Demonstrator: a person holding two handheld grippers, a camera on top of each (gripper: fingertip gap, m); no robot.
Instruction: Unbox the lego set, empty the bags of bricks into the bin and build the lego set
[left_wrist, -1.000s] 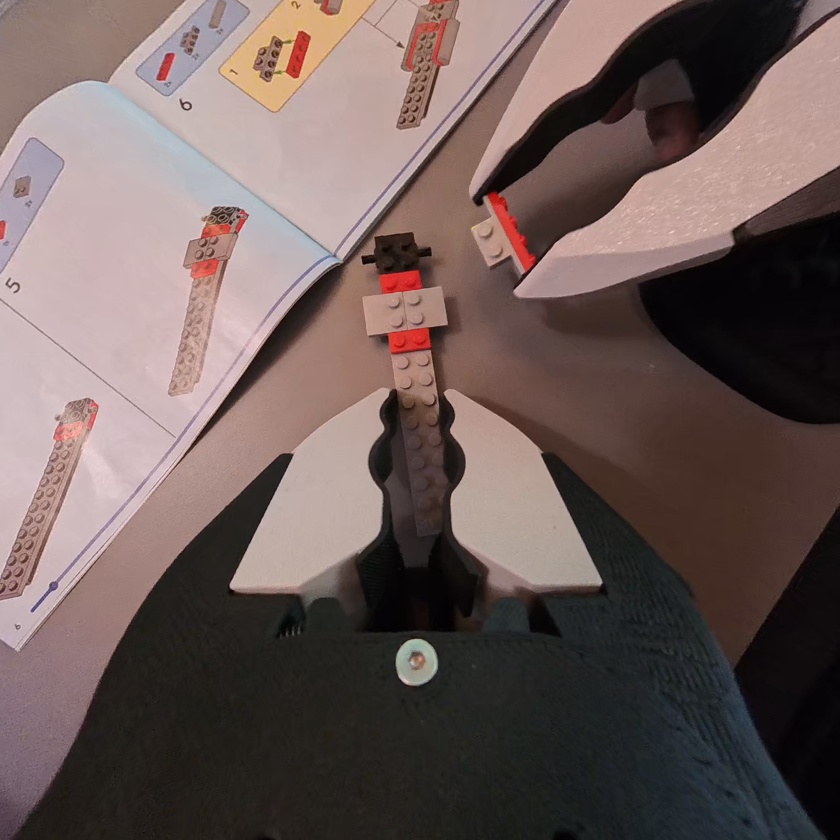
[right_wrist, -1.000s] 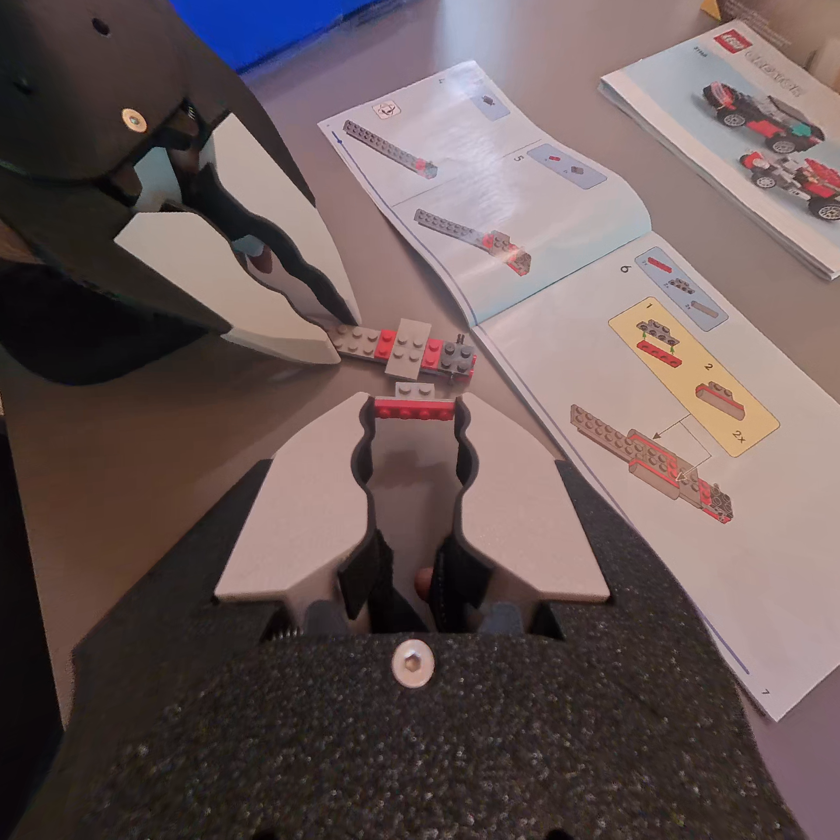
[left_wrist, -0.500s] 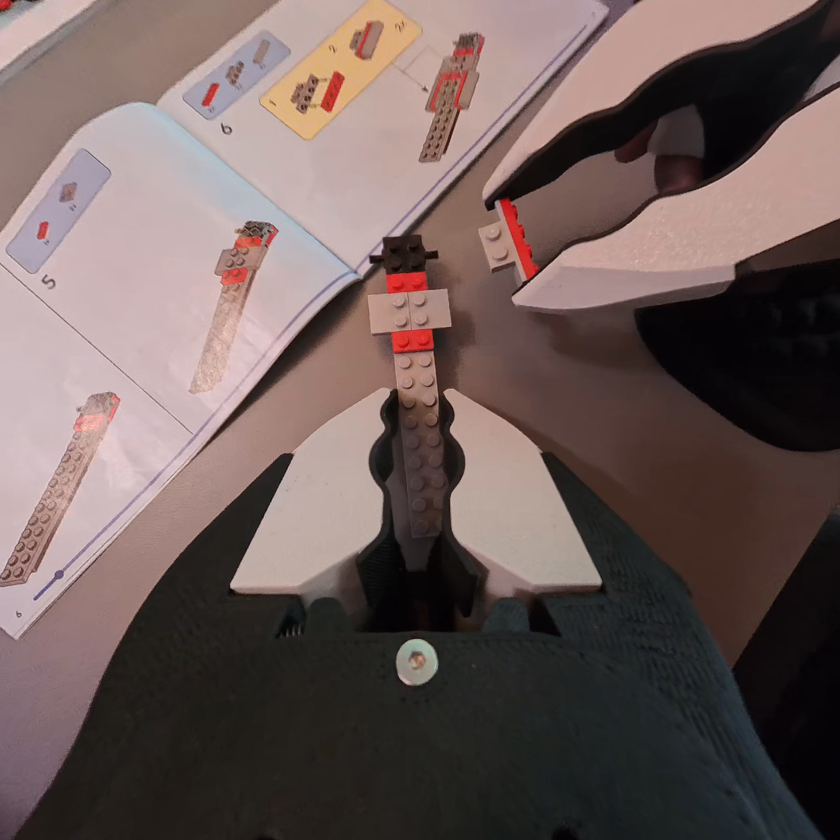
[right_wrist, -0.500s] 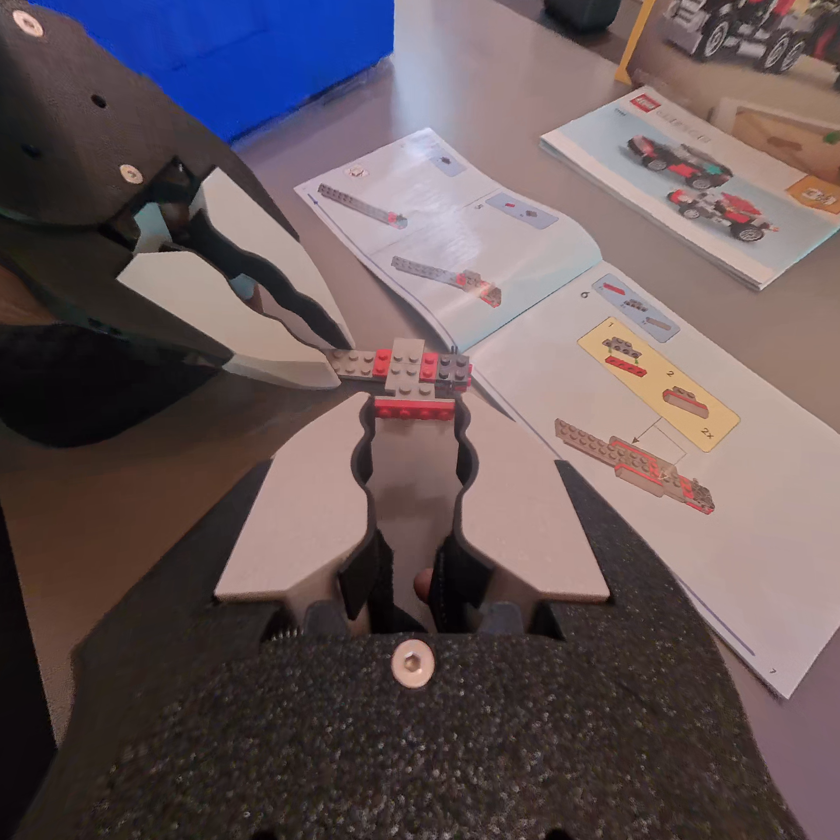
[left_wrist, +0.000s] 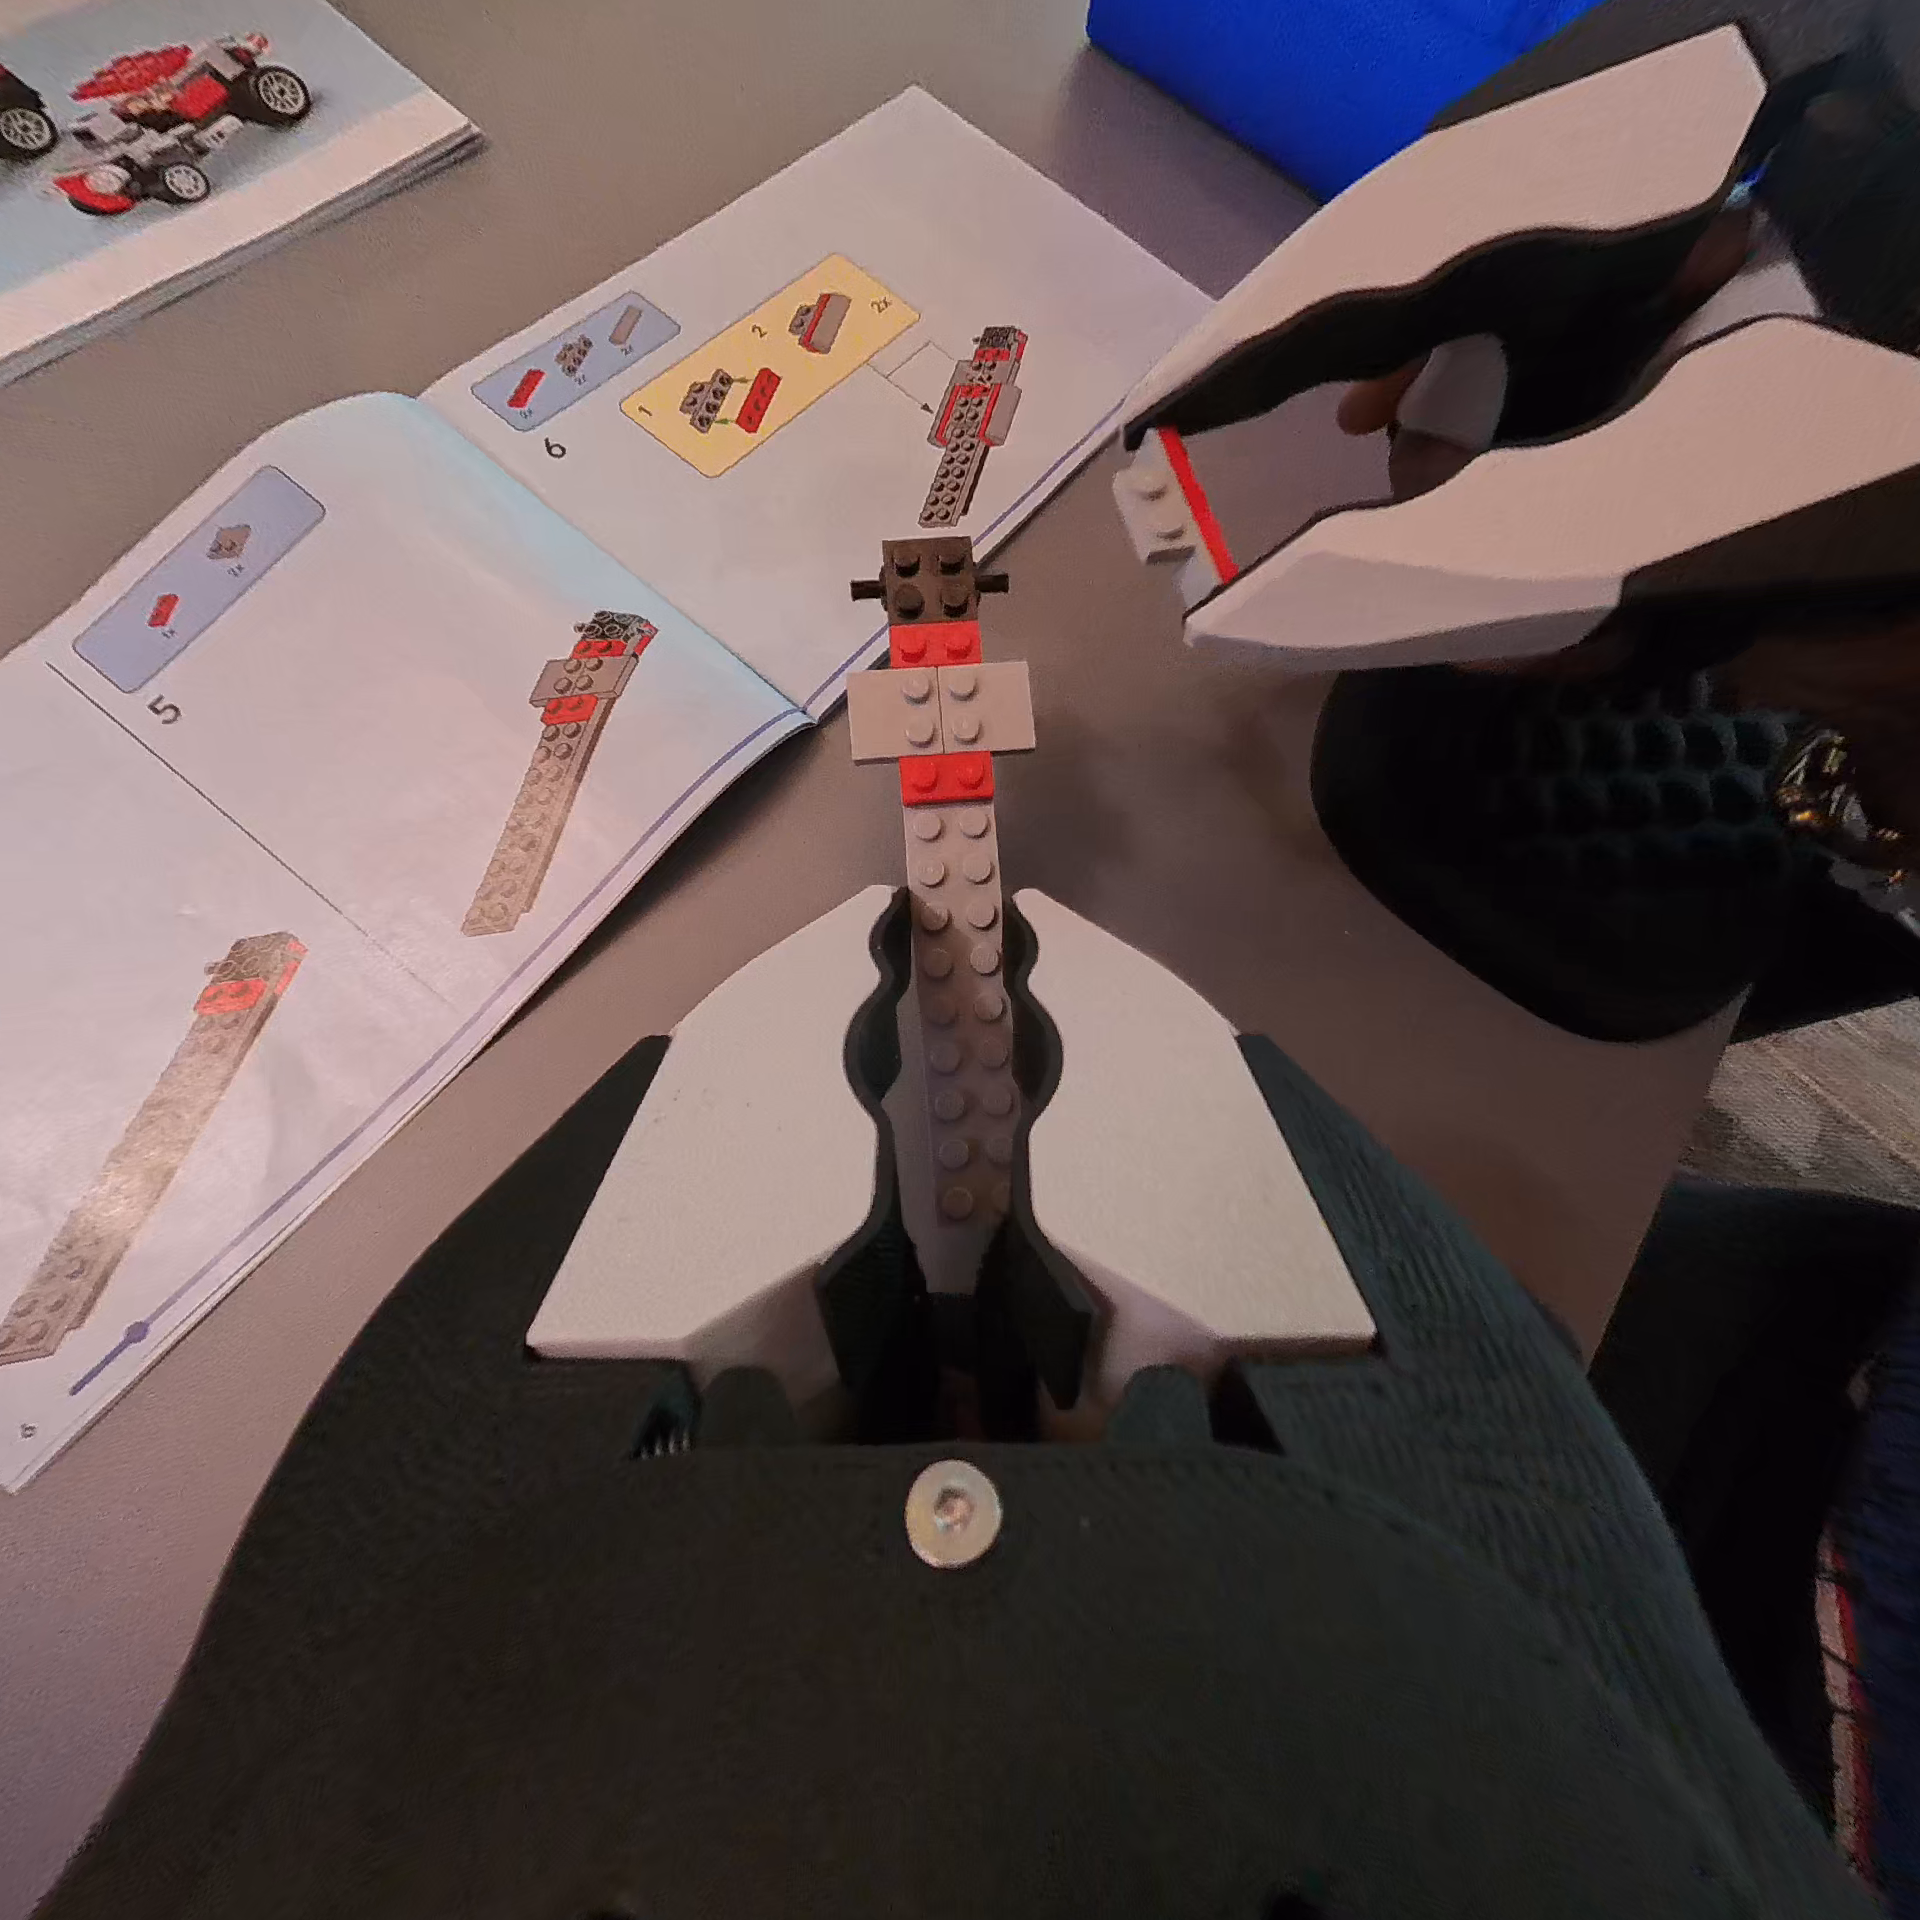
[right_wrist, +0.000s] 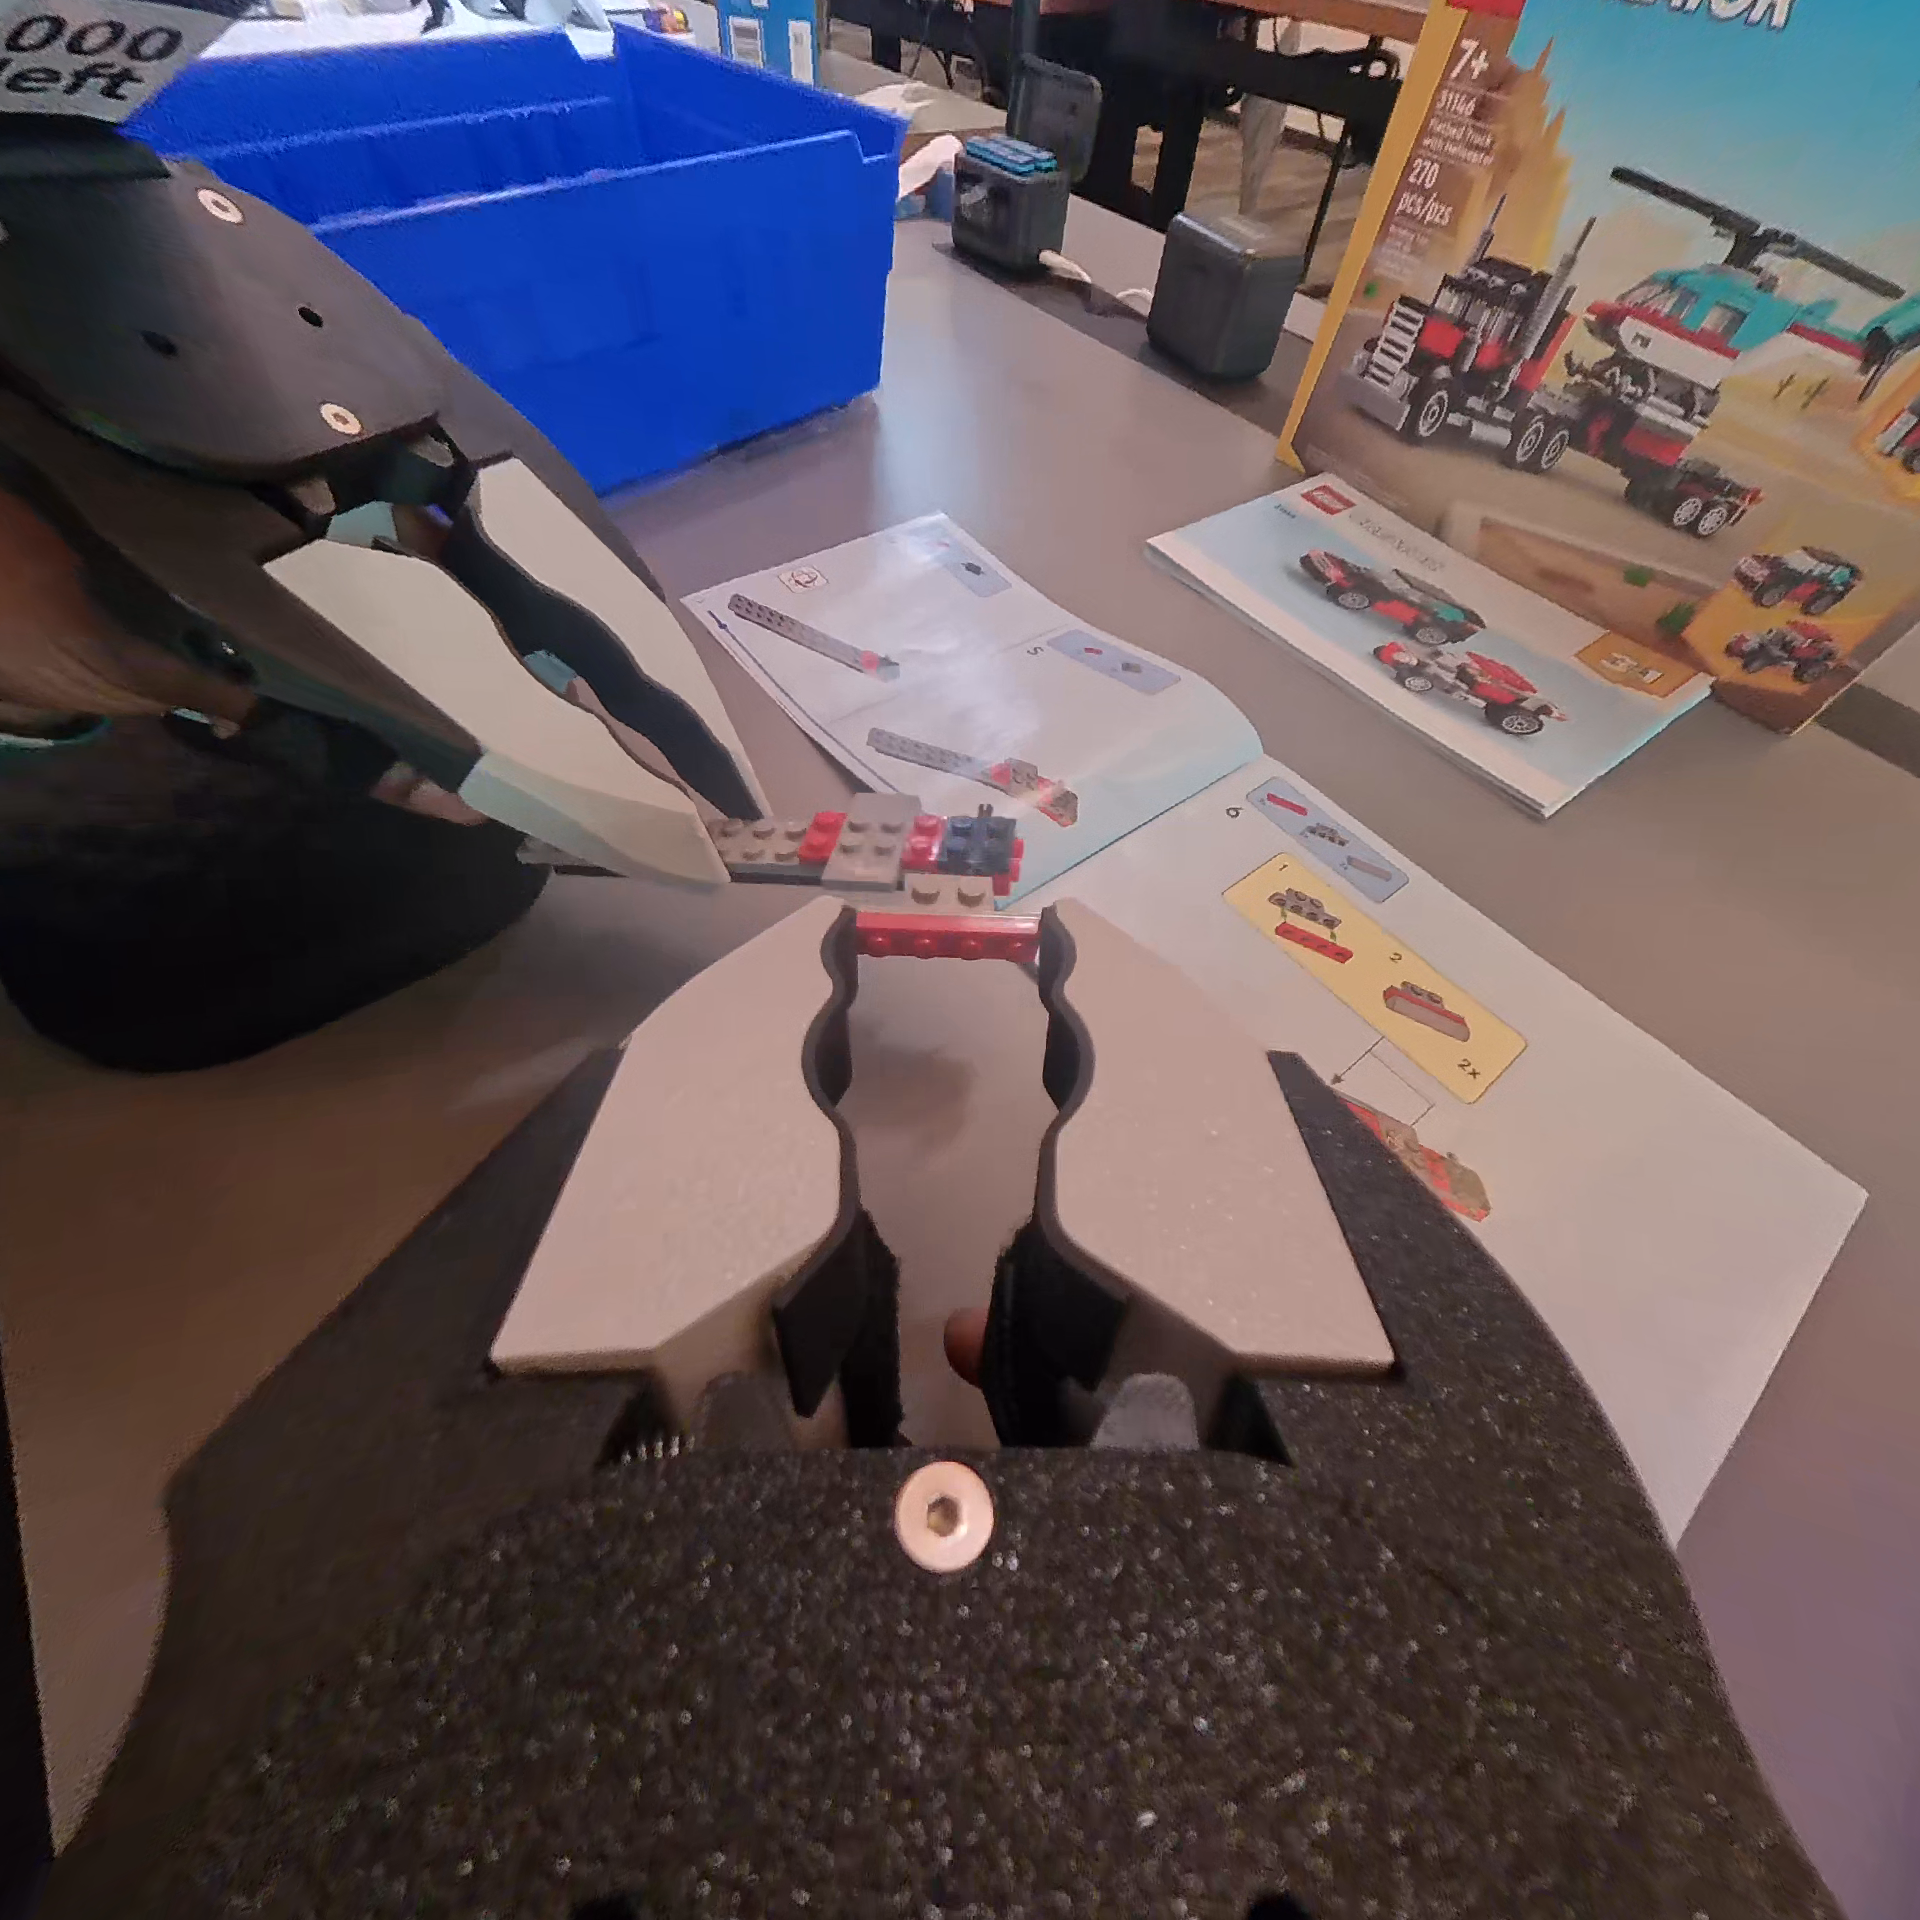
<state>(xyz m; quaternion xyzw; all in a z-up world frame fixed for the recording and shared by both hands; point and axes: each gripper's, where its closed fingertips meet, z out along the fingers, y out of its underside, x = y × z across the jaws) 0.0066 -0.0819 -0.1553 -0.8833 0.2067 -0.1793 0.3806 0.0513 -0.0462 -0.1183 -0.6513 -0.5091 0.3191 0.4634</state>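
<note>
Left tongs (left_wrist: 954, 904) clamped on long grey plate assembly (left_wrist: 948, 790) above desk (left_wrist: 1195, 894); right tongs (right_wrist: 948, 920) pinching red-and-grey sub-assembly (right_wrist: 948, 930) just beside. Misaligned studs risk popping bricks loose.

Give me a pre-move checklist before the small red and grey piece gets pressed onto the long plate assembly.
1. Left gripper clamped on the long plate assembly: ok.
2. Right gripper clamped on the red and grey piece across its tips: ok.
3. Piece already seated on the assembly: not ok, a gap shows in the left wrist view.
4. Open instruction booklet visible for reference: ok.
5. Stud alignment between piece and assembly: cannot tell.
</note>
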